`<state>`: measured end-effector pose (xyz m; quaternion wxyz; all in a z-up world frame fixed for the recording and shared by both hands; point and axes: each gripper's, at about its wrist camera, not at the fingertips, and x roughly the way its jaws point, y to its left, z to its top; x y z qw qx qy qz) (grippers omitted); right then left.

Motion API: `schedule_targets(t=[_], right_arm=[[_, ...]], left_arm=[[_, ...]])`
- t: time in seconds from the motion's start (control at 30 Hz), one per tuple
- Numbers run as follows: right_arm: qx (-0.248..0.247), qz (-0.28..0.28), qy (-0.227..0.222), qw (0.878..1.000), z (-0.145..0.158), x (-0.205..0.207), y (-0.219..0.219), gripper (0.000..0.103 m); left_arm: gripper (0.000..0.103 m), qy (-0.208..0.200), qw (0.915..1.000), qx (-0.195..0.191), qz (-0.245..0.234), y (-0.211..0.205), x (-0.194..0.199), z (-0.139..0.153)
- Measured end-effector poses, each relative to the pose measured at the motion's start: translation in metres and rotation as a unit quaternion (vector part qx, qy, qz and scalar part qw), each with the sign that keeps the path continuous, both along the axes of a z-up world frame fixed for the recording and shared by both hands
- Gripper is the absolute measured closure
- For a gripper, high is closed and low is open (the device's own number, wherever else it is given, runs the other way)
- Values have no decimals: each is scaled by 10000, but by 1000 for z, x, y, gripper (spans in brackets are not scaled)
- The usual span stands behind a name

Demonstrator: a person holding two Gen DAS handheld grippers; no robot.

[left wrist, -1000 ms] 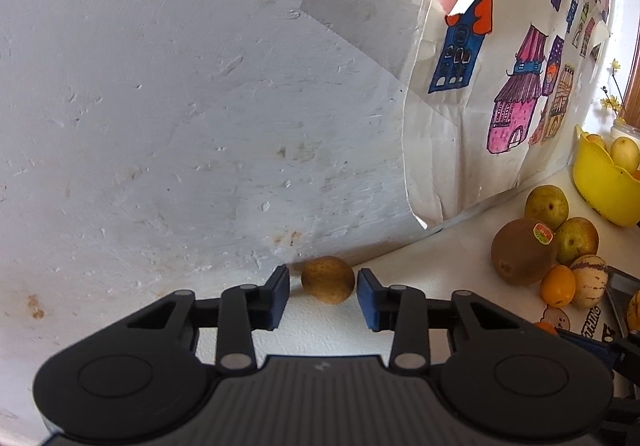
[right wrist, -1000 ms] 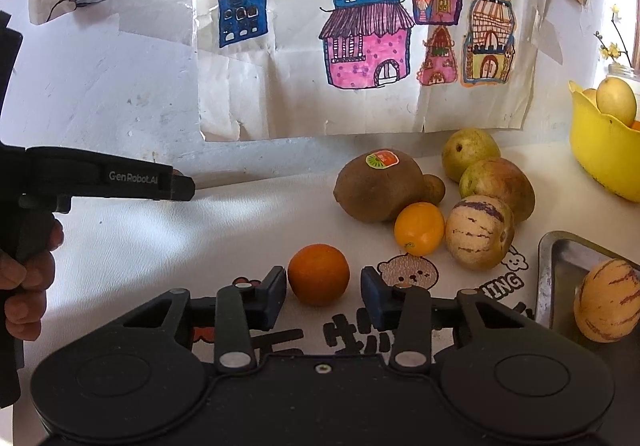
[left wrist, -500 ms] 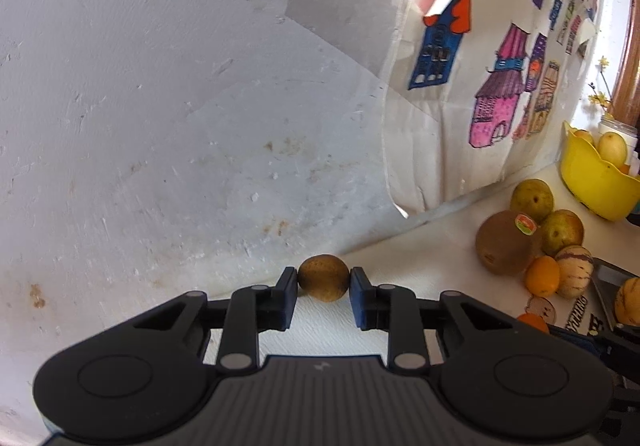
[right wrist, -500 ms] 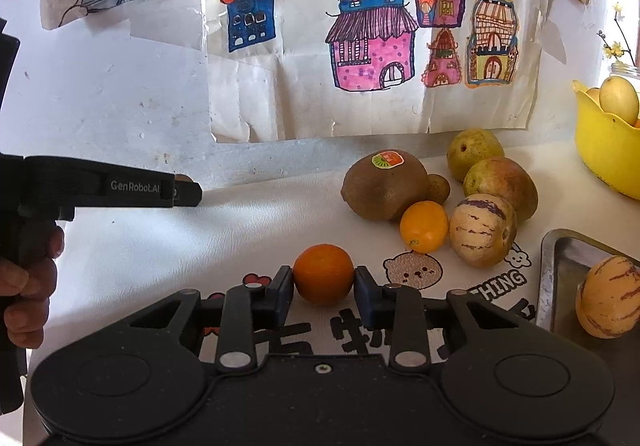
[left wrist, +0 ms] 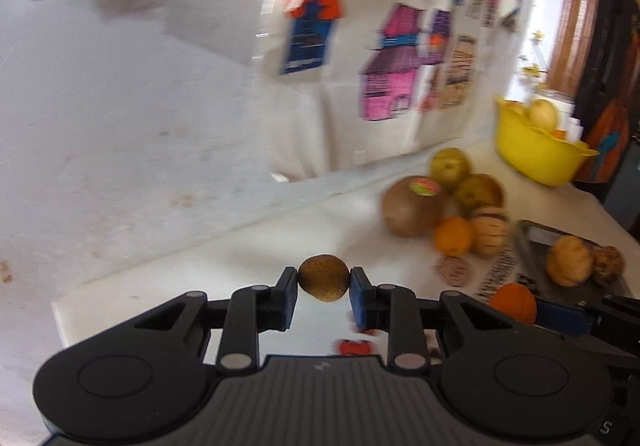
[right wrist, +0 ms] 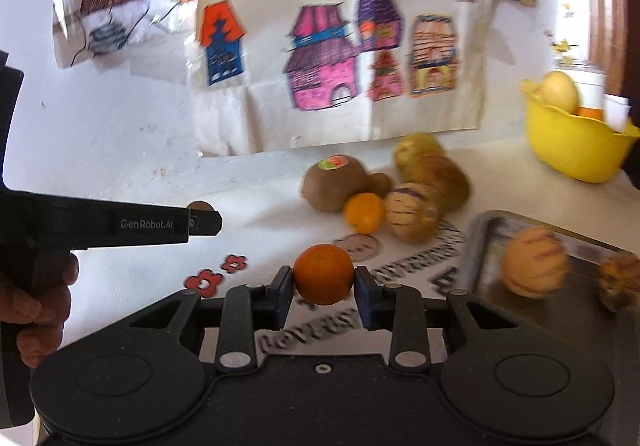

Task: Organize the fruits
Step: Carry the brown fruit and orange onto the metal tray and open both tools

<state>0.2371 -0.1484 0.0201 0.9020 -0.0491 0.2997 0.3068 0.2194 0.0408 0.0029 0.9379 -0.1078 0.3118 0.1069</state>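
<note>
White table (right wrist: 140, 286) against a wall full of kids' house drawings (right wrist: 324, 57). Left gripper (left wrist: 323, 284) is clamped on a small brown fruit (left wrist: 323, 278), right gripper (right wrist: 323, 286) on an orange (right wrist: 323, 274), both just above the table's front edge beside the metal tray (right wrist: 480, 238).

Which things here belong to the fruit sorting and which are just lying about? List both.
Job:
- small brown fruit in left gripper
- orange in right gripper
- loose fruit pile
- metal tray
- yellow bowl

Lying about:
- house drawings
- glass jar
</note>
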Motion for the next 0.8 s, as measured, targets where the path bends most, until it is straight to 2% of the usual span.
schedule_targets(t=[0.47,0.63,0.8], right_arm=[[-49,-965,-250,9950,11,-23,-126,68],[-147,-1109,-298,9933,5,-18,-158,68],[-279,-976,-286,9944,-6,-6,-179,68]], left_arm=[[73,-216,9941,-147,-1051,-106,17,13],[73,-186,9911,-93,-1311,-142,26,10],[73,-45,9879,-101,-1548,-167,39,2]])
